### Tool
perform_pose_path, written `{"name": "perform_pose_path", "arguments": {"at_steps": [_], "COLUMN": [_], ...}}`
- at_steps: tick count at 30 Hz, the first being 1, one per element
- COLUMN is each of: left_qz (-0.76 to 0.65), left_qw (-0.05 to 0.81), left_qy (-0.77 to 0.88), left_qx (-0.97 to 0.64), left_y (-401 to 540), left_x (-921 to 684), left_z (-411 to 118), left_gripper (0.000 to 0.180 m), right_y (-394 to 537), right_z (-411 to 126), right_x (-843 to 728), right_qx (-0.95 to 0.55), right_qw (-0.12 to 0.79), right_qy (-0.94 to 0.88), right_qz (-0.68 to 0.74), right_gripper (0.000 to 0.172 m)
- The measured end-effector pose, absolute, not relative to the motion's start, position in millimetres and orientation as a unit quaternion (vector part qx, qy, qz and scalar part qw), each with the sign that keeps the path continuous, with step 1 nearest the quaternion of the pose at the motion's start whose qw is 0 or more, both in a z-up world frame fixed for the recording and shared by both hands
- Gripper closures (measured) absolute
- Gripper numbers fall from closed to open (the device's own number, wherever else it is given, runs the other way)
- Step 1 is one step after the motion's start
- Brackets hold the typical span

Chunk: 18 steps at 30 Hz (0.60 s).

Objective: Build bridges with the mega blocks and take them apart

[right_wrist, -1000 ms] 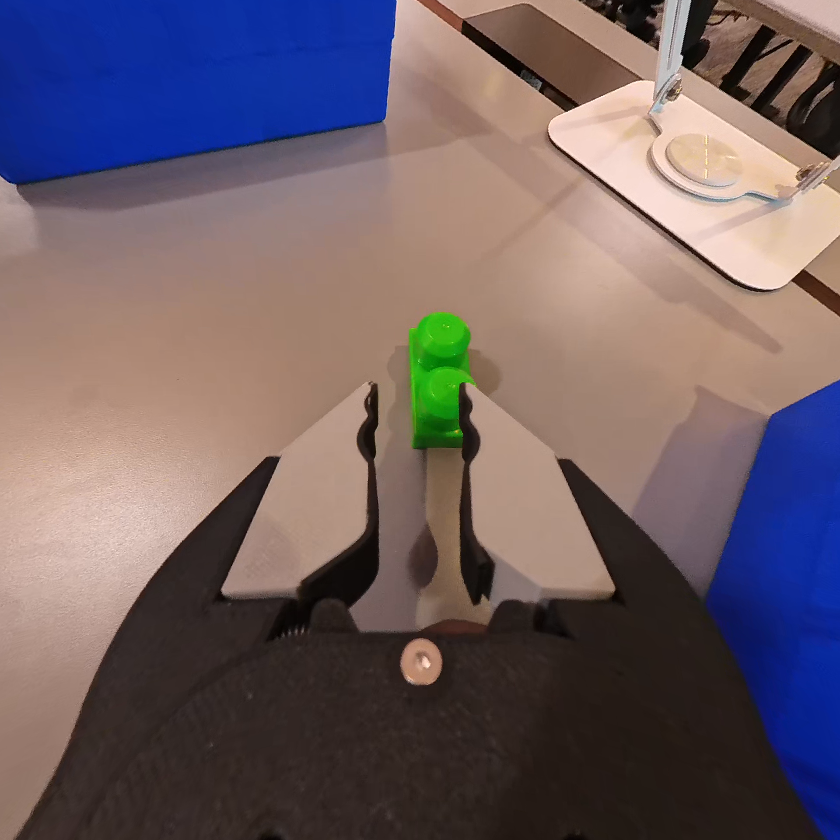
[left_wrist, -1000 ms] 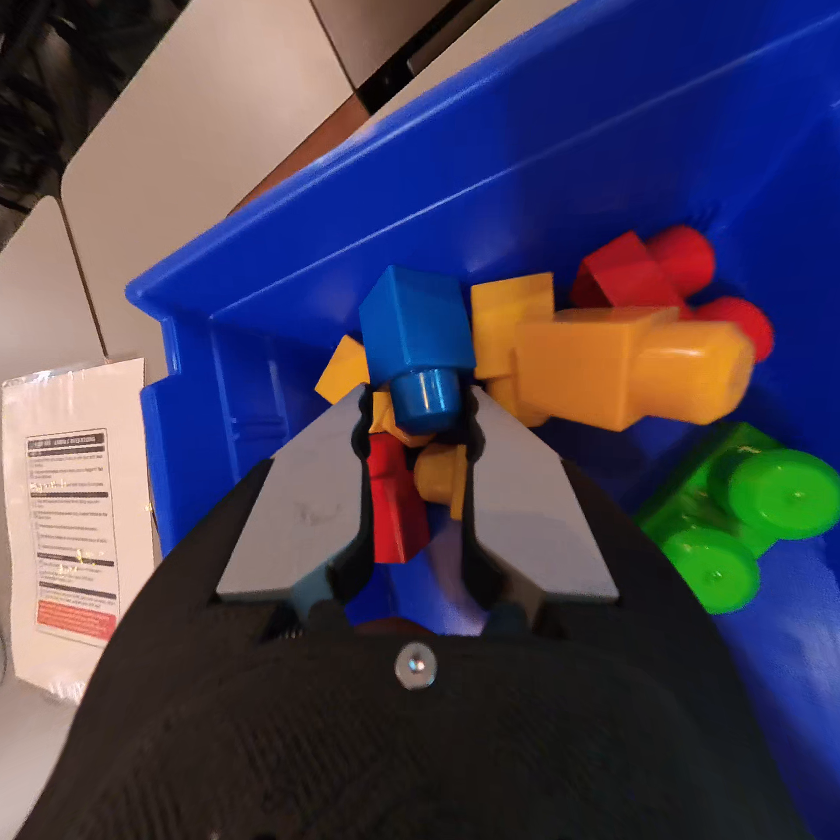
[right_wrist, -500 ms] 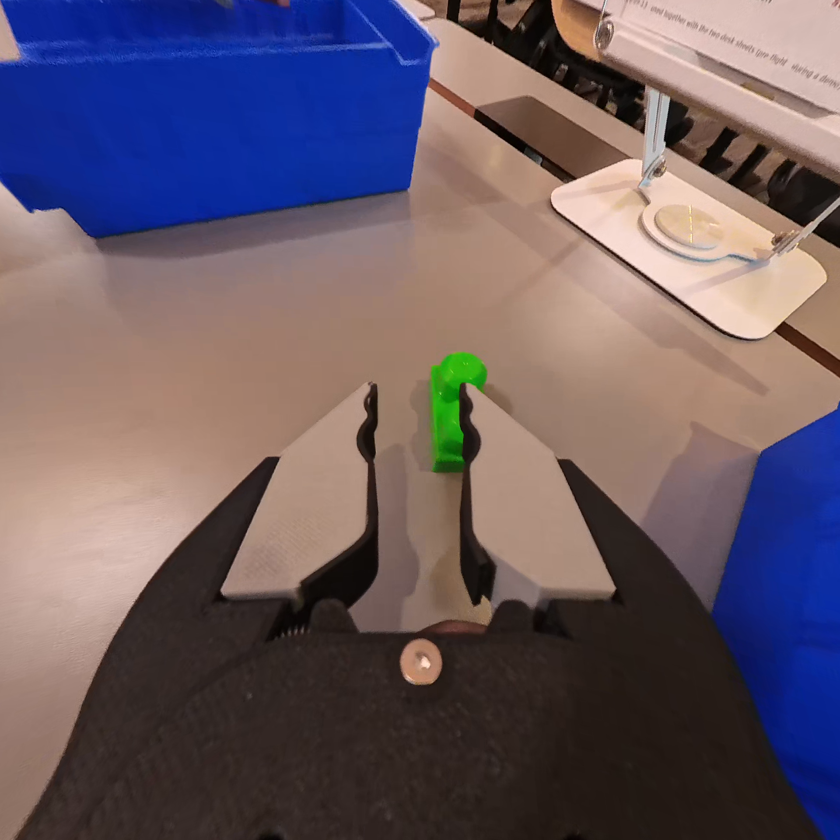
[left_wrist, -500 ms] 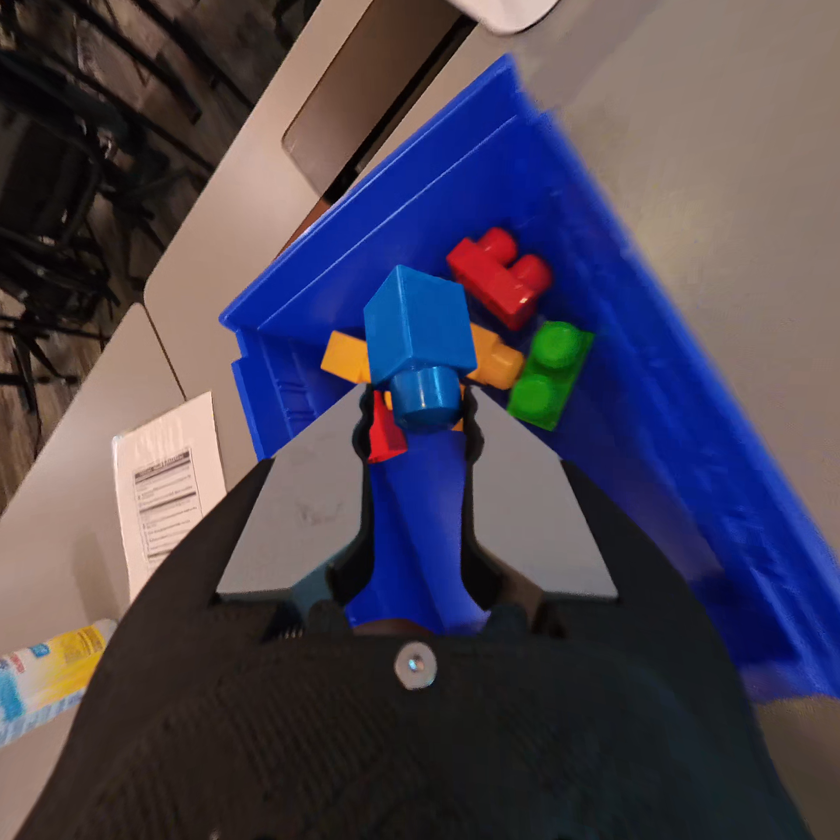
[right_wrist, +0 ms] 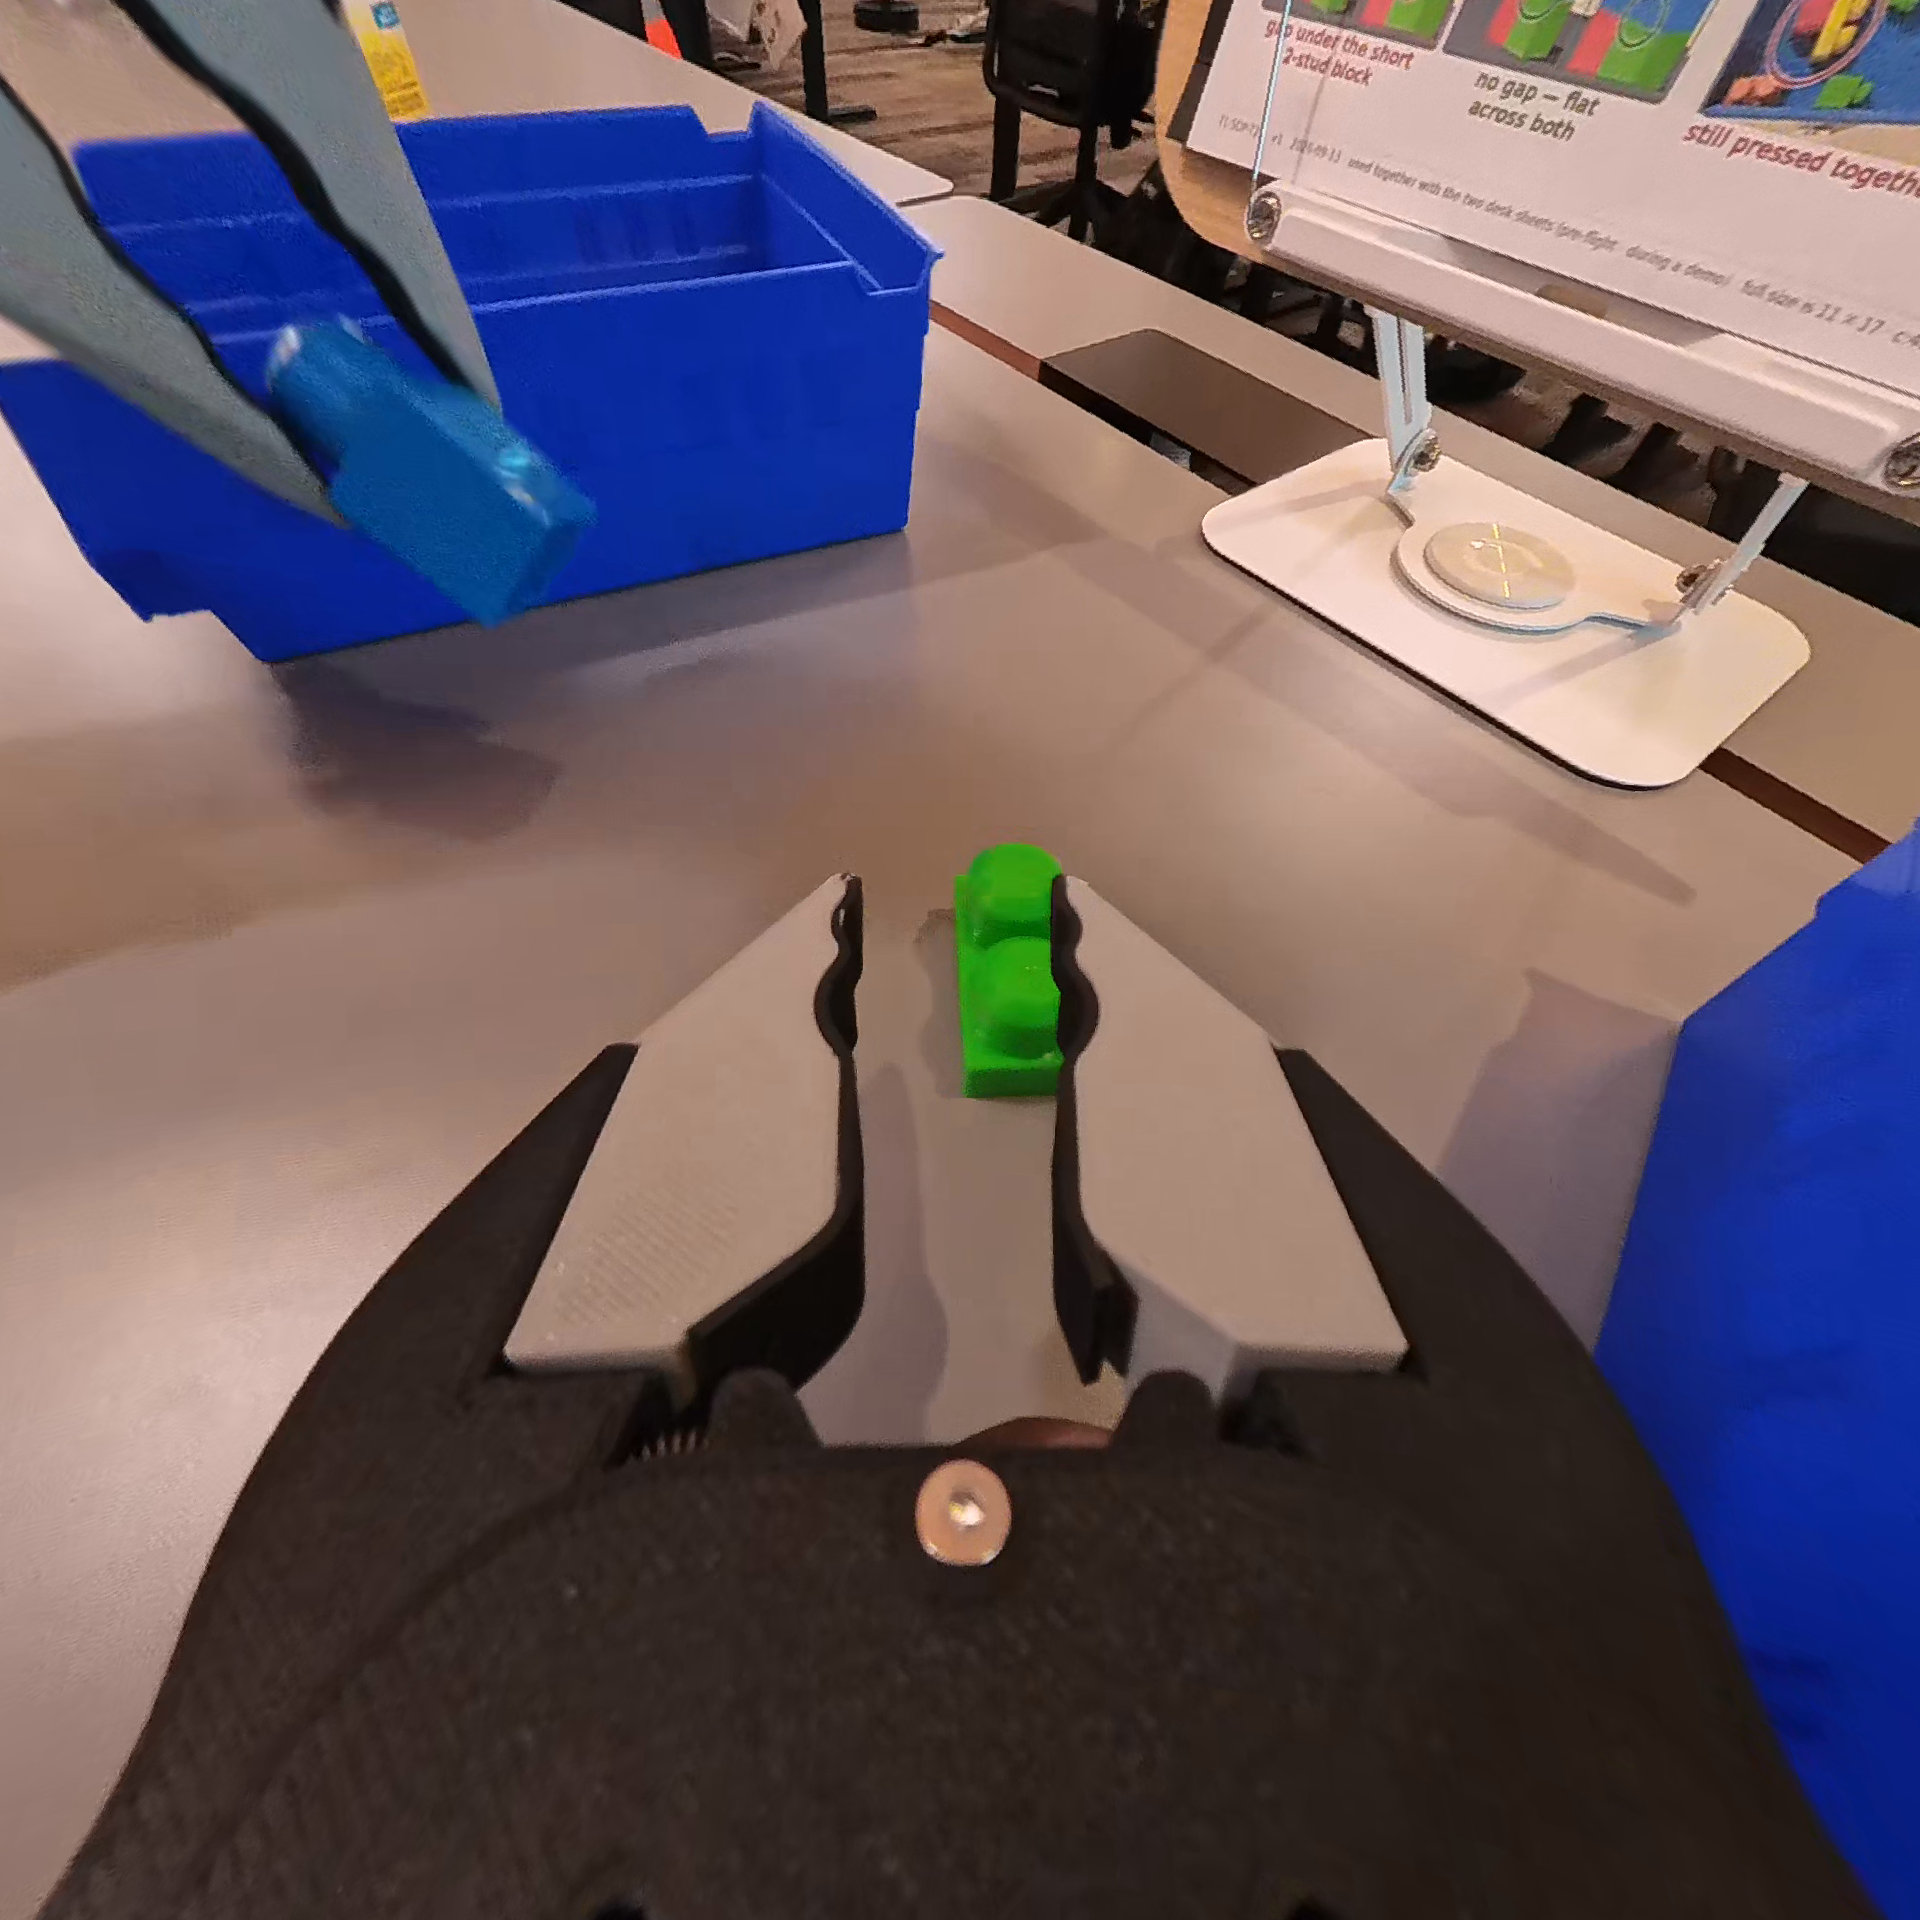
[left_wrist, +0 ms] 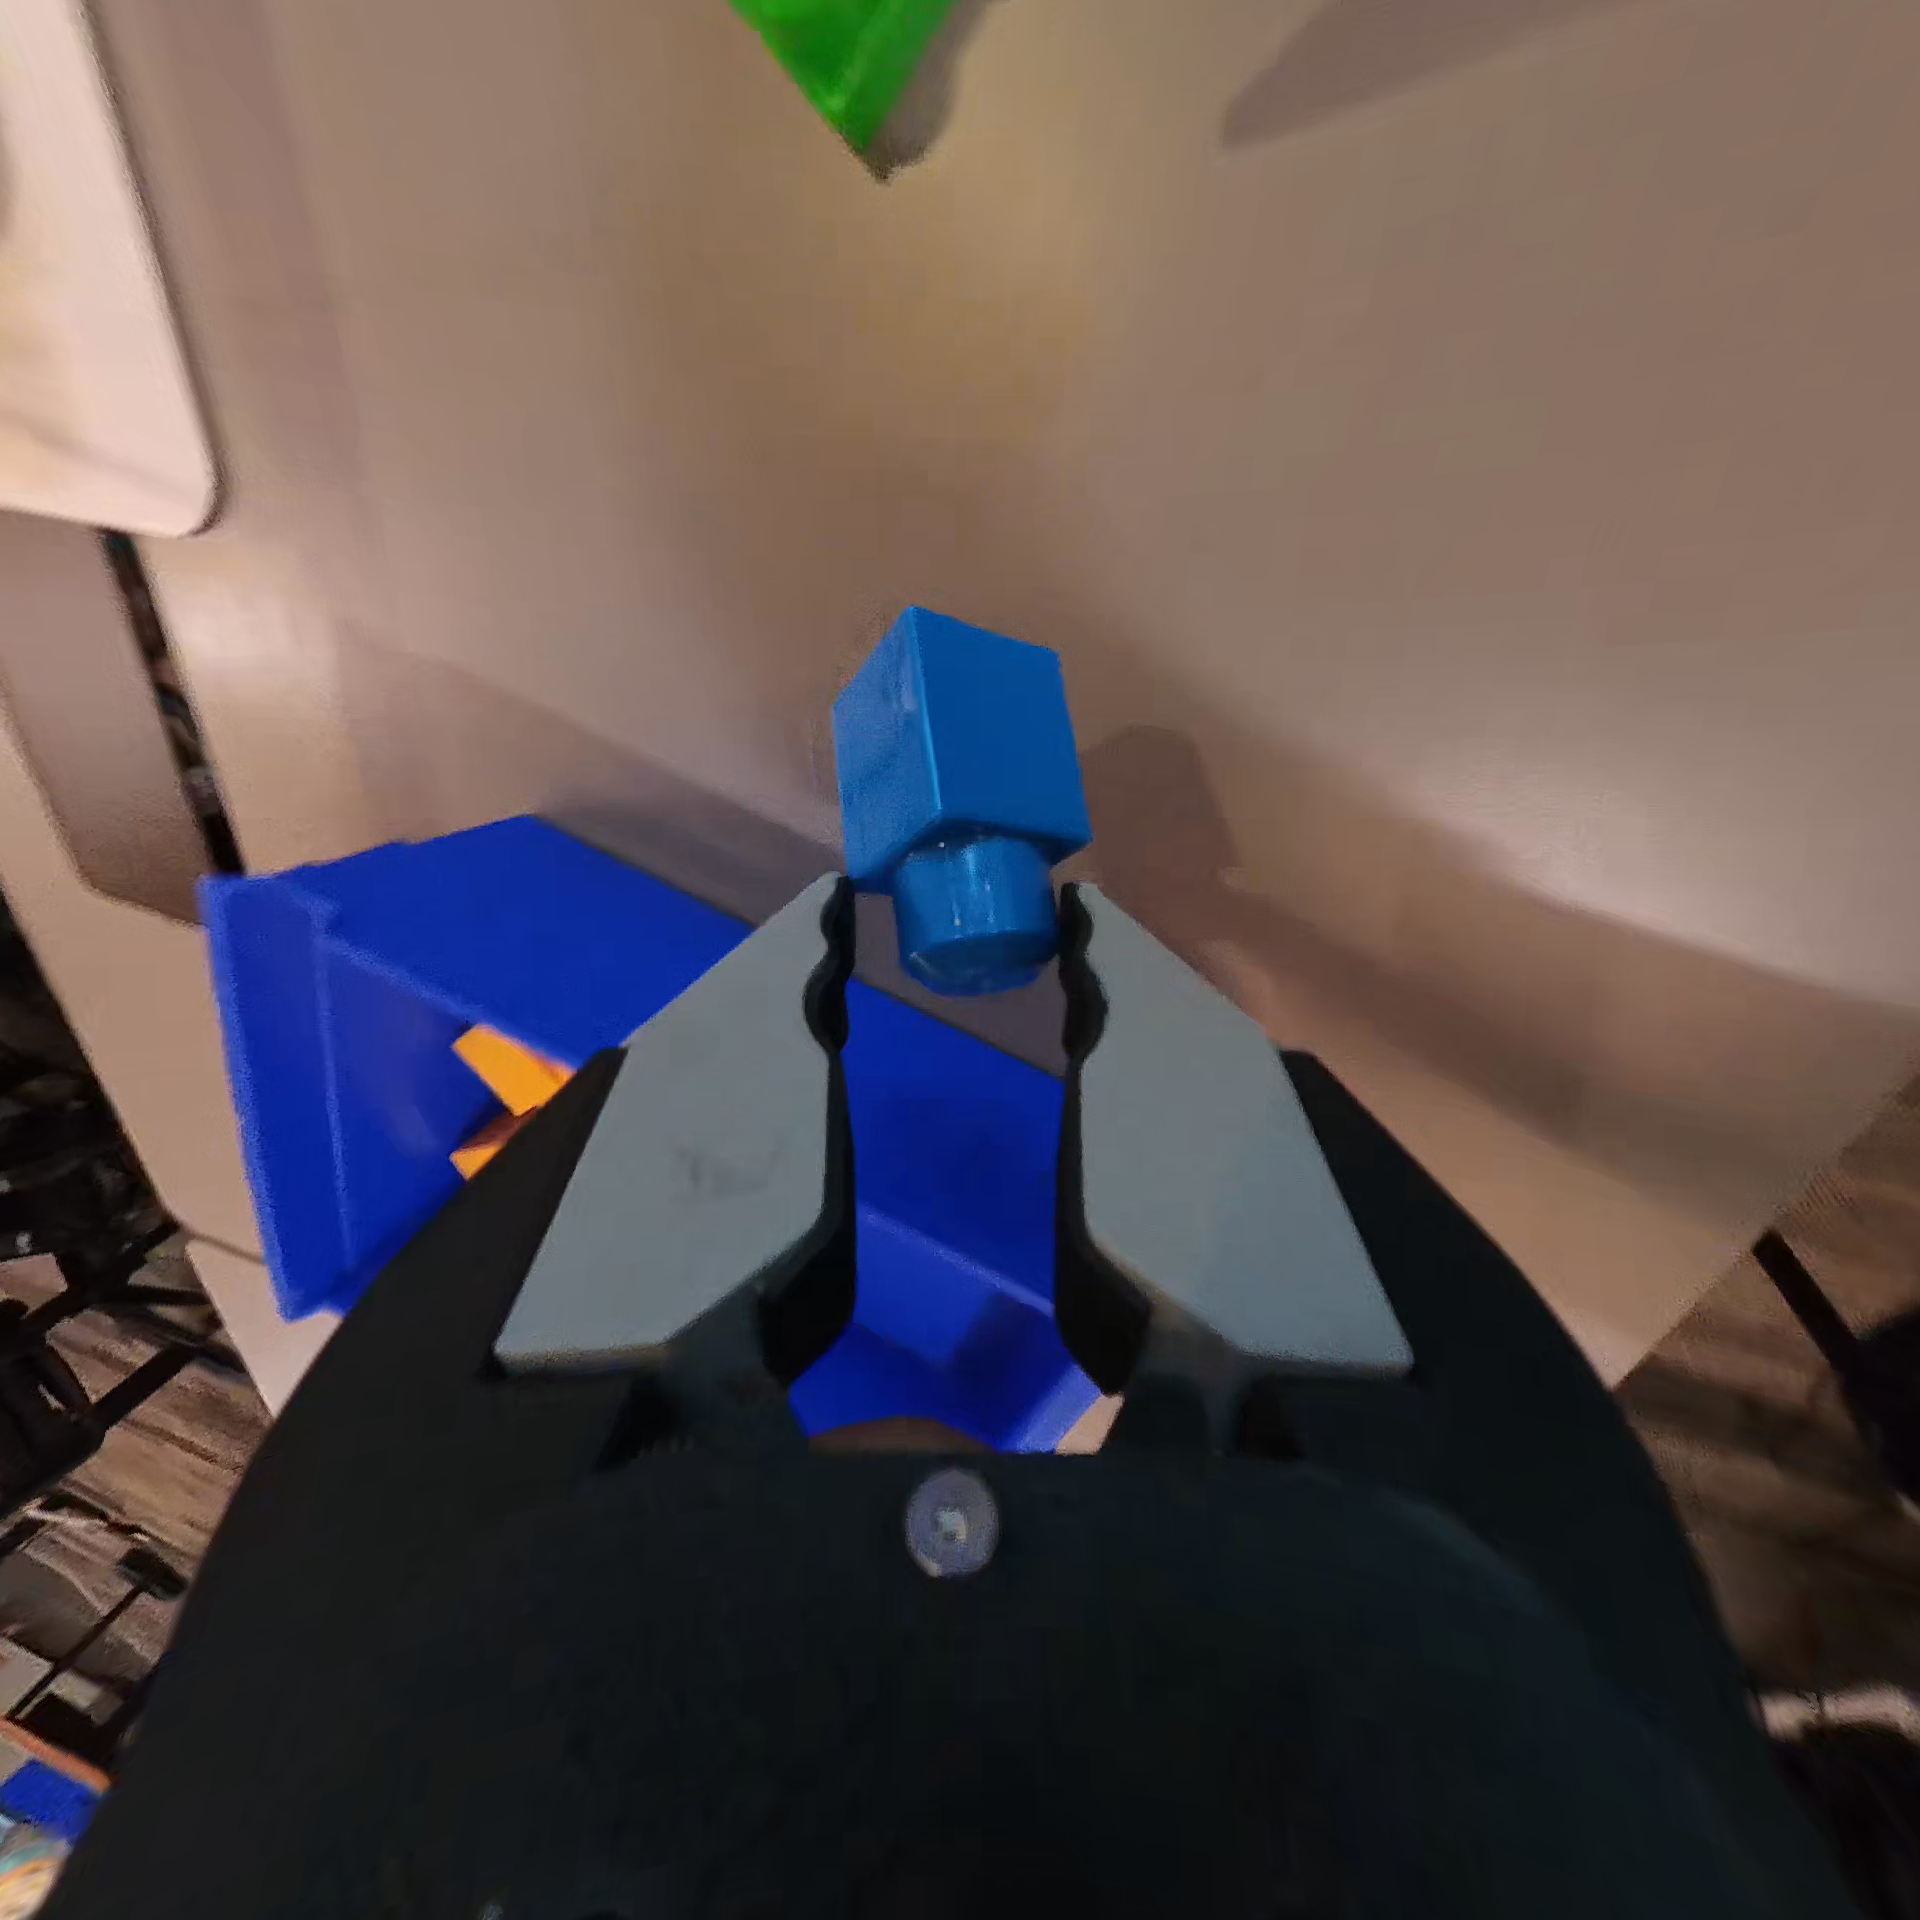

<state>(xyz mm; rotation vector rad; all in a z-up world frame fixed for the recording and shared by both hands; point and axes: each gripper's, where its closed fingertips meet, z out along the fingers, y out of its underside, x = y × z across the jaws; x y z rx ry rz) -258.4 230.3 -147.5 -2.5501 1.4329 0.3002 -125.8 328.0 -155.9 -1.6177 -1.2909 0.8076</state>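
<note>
Observed: the grey table (right_wrist: 727,790) carries a blue bin (right_wrist: 644,343) well behind the green block (right_wrist: 1008,987), and a white stand base (right_wrist: 1507,623) behind and to the right of that block. The green block lies flat on the table, two studs up.

Your left gripper (left_wrist: 956,935) is closed partway on the stud of a blue block (left_wrist: 956,748), held in the air to the left of and behind the green block; the near pad's contact is unclear.

Your right gripper (right_wrist: 956,966) stands partly open around the green block: the right finger (right_wrist: 1143,1039) is against its side, the left finger clear of it, so nothing is gripped.

Recommendation: steady the green block before bringing the blue block over. Turn the blue block stud-up and lower it squarely.
</note>
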Motion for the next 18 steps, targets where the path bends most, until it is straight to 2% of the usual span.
{"name": "perform_pose_path", "arguments": {"at_steps": [5,9,18], "left_qz": [0.08,0.061,0.042], "left_qw": [0.02,-0.005,0.037], "left_qy": [0.511,0.51,0.497], "left_qx": [-0.855,-0.858,-0.866], "left_y": [233,237,249], "left_x": [-242,-233,-225], "left_z": [-185,-205,-210], "left_gripper": [0.143,0.143,0.144], "right_y": [332,334,335], "right_z": [-153,-149,-148], "right_x": [-122,-120,-119], "right_qx": [-0.656,-0.656,-0.657], "right_qw": [0.445,0.447,0.448], "right_qy": [-0.509,-0.503,-0.501], "right_qz": [0.335,0.341,0.343], "right_gripper": [0.139,0.139,0.139]}}
